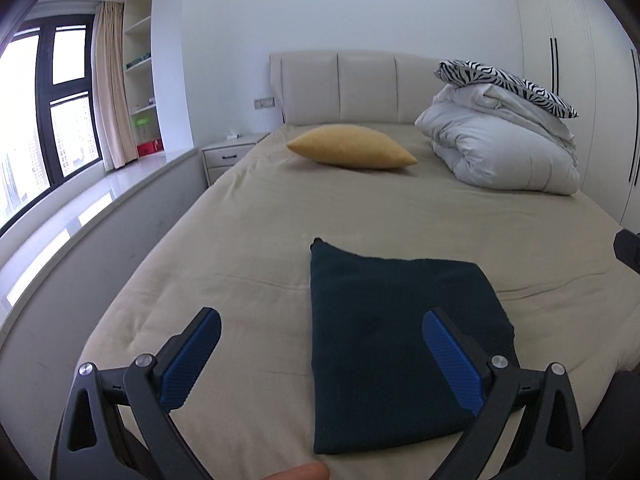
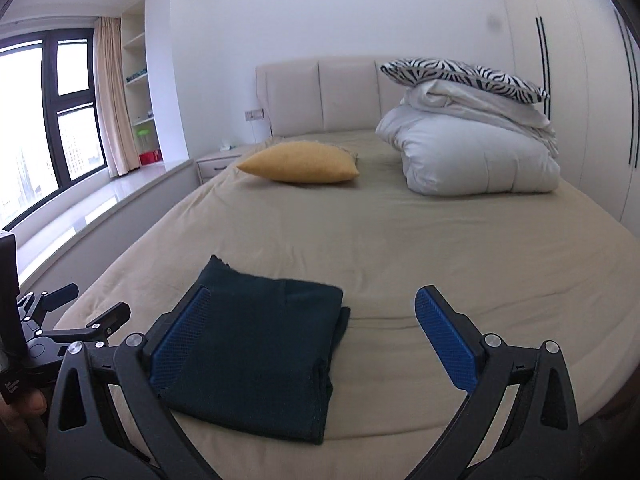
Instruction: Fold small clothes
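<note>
A dark teal garment (image 1: 384, 344) lies folded into a flat rectangle on the beige bed sheet (image 1: 280, 232), near the foot of the bed. My left gripper (image 1: 320, 354) hovers above its near left part, jaws wide open, nothing between the blue pads (image 1: 192, 360). In the right wrist view the same garment (image 2: 256, 352) lies at lower left, one corner sticking out at its far end. My right gripper (image 2: 314, 338) hangs above the garment's right edge, wide open and holding nothing. The left gripper's black frame (image 2: 52, 320) shows at the left edge of that view.
A yellow cushion (image 1: 352, 147) rests mid-bed towards the headboard. A folded white duvet (image 1: 500, 148) with a zebra-print pillow (image 1: 504, 80) on top sits at the far right. A windowsill ledge (image 1: 80, 216) runs along the left, wardrobe doors (image 1: 580, 80) along the right.
</note>
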`<state>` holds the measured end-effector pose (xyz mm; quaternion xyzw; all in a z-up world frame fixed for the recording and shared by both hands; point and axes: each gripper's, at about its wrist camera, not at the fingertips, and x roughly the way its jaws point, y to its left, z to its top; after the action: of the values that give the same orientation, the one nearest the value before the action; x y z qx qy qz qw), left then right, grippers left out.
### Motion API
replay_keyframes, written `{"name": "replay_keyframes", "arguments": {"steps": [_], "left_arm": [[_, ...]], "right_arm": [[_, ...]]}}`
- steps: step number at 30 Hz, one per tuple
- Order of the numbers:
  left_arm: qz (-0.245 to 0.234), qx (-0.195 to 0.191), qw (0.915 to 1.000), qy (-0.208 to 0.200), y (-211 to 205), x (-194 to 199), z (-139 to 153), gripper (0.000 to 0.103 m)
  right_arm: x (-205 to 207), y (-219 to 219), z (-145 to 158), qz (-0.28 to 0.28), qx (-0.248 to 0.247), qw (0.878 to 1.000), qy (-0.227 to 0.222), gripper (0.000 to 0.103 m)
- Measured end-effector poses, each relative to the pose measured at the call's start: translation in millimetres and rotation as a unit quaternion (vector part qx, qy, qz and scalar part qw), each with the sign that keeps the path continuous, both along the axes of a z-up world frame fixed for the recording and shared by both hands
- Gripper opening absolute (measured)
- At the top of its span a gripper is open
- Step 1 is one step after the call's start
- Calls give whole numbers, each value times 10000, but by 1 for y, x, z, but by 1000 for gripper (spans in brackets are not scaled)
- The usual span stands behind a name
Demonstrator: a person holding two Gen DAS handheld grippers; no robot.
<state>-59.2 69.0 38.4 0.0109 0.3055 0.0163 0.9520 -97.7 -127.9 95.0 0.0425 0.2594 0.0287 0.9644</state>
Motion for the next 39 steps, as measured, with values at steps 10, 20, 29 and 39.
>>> {"name": "replay_keyframes", "arguments": {"steps": [10,20,29,39], "left_arm": [[165,-203,9953,928,9,16,-54,103],[205,-129,9930,1159,8,19,-68,103],[212,-122,9922,1221,9,19,-73,103],[206,-129,9920,1237,7,18,-74,103]], "right_arm": [[41,12,-93,-518,-521,9849,1567,103],[41,16,-112,-406,-510,9816,1794,103],[41,20,-114,-292,-539,9800,1894,103],[43,21,-123,-266,-473,9784,1994,103]]}}
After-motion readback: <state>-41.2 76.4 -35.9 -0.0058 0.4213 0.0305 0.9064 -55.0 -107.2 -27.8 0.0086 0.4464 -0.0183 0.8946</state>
